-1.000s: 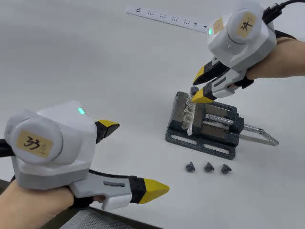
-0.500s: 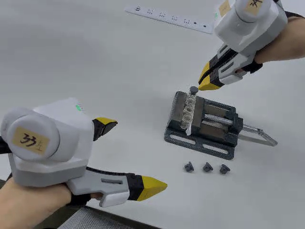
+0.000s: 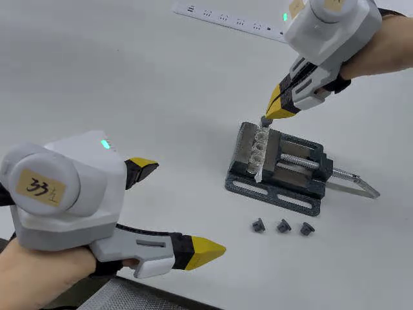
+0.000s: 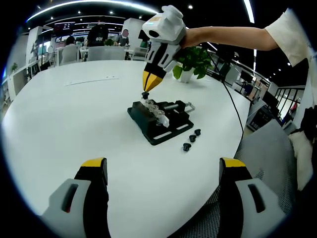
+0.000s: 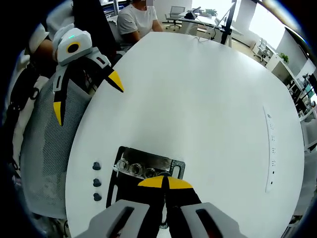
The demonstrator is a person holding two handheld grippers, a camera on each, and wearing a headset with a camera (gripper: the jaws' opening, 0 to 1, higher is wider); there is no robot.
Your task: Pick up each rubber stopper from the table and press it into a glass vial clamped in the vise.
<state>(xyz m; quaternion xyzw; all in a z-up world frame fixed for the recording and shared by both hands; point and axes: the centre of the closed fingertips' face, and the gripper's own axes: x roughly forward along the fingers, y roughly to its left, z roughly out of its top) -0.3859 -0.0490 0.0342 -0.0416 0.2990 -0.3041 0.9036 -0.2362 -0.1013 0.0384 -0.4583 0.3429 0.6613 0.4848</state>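
A black vise (image 3: 293, 174) clamps a row of glass vials (image 3: 258, 150). The far vial carries a dark rubber stopper (image 3: 264, 121) in its mouth. My right gripper (image 3: 279, 113) is shut, and its yellow tips rest on top of that stopper (image 4: 145, 94). In the right gripper view the shut tips (image 5: 165, 182) hide the stopper, with the vials (image 5: 134, 169) just to their left. Three loose stoppers (image 3: 283, 225) lie in a row on the table in front of the vise. My left gripper (image 3: 177, 208) hovers open at the lower left, holding nothing.
A white power strip (image 3: 226, 19) lies at the far edge of the white table (image 3: 129, 77). The vise's screw handle (image 3: 353, 181) sticks out to the right. A grey mesh chair (image 5: 54, 148) stands at the table's near edge. People sit at tables behind.
The right gripper went from open around the stopper at the far vial to shut, then lowered its tips onto the stopper. The left gripper has barely moved.
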